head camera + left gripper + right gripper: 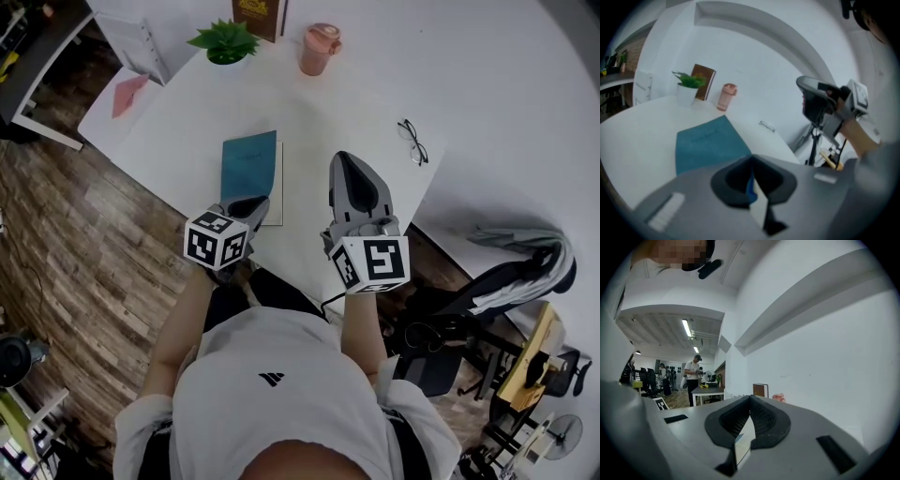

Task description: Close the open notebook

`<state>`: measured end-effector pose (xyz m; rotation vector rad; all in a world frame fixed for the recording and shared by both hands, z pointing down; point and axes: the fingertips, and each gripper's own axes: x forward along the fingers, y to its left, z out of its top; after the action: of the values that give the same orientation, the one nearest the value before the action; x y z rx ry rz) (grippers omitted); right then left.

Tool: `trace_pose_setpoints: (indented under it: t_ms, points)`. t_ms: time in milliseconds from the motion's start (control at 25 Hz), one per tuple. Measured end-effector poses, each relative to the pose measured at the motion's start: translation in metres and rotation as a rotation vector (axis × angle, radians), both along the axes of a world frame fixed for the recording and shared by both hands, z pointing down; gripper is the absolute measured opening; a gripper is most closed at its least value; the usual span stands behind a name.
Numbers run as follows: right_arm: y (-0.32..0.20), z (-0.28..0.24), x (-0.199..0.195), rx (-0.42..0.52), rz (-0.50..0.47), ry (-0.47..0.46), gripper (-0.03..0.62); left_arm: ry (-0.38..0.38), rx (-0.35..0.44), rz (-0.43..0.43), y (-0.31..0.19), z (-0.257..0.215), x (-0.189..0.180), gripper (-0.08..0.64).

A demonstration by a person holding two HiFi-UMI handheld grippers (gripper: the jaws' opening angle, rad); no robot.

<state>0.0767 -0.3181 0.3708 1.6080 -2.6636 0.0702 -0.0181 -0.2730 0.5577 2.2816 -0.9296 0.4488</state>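
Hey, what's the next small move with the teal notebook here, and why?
Probably just pull the left hand-held gripper and right hand-held gripper back: both are shut and empty, and the notebook already seems to lie closed on the table, teal cover up.

On the white table point(337, 108) I count one teal notebook point(249, 164), one potted plant point(225, 42), one pink cup point(320, 49), one brown book point(259, 17) and one pair of glasses point(412, 142). Two grippers are at the table's near edge: the left gripper point(255, 201) and the right gripper point(343, 161). Left of the table there is perhaps one pink sheet point(128, 94).
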Motion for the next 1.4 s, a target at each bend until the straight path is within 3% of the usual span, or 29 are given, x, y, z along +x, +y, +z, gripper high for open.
trace_pose_setpoints:
  t_ms: [920, 1400]
  points:
    - [0.004, 0.011, 0.031, -0.025, 0.057, 0.004, -0.002, -0.257, -0.055, 0.139, 0.0, 0.058, 0.039, 0.055]
    - [-0.001, 0.013, 0.031, -0.026, 0.047, -0.002, -0.002, -0.277, -0.074, 0.214, 0.01, 0.065, 0.05, 0.15]
